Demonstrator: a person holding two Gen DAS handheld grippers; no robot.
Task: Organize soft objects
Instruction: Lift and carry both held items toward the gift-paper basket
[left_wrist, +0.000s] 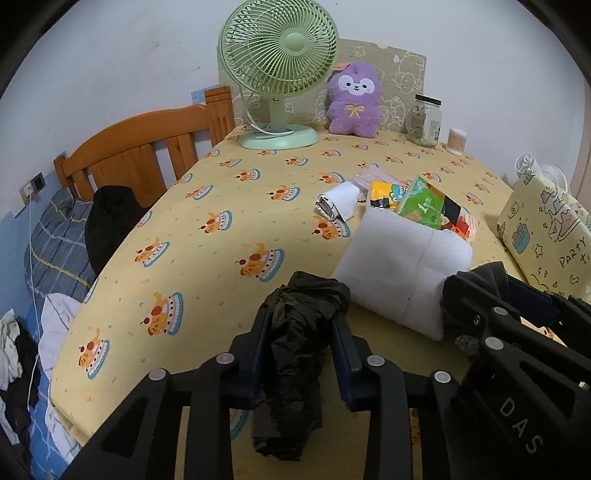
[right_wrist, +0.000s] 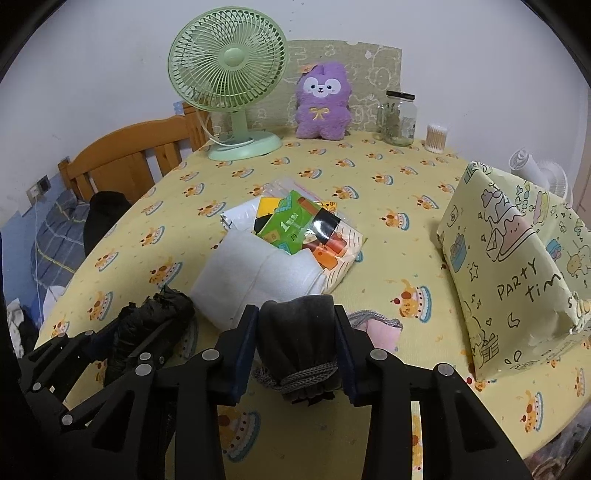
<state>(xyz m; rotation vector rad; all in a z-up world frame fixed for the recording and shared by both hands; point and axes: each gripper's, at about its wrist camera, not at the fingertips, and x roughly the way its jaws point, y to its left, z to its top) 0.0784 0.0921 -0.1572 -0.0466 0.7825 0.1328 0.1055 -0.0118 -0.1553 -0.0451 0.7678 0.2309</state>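
Observation:
My left gripper (left_wrist: 301, 321) is shut on a crumpled black plastic bag (left_wrist: 295, 350) and holds it above the table's front edge; the bag also shows in the right wrist view (right_wrist: 147, 328). My right gripper (right_wrist: 297, 317) is shut on a dark grey rolled cloth (right_wrist: 299, 339) with a knitted cord around it; this gripper shows in the left wrist view (left_wrist: 517, 332) at the right. A folded white cloth (left_wrist: 402, 266) (right_wrist: 255, 277) lies just ahead of both grippers. A purple plush toy (left_wrist: 354, 99) (right_wrist: 323, 101) stands at the back.
Snack packets (right_wrist: 299, 225) and a white pouch (left_wrist: 338, 203) lie behind the white cloth. A pink and grey cloth (right_wrist: 380, 328) lies right of my right gripper. A yellow wrapped box (right_wrist: 509, 266), green fan (left_wrist: 279, 74), glass jar (left_wrist: 424, 120) and swab pot (right_wrist: 436, 138) stand around. Bed at left (left_wrist: 59, 236).

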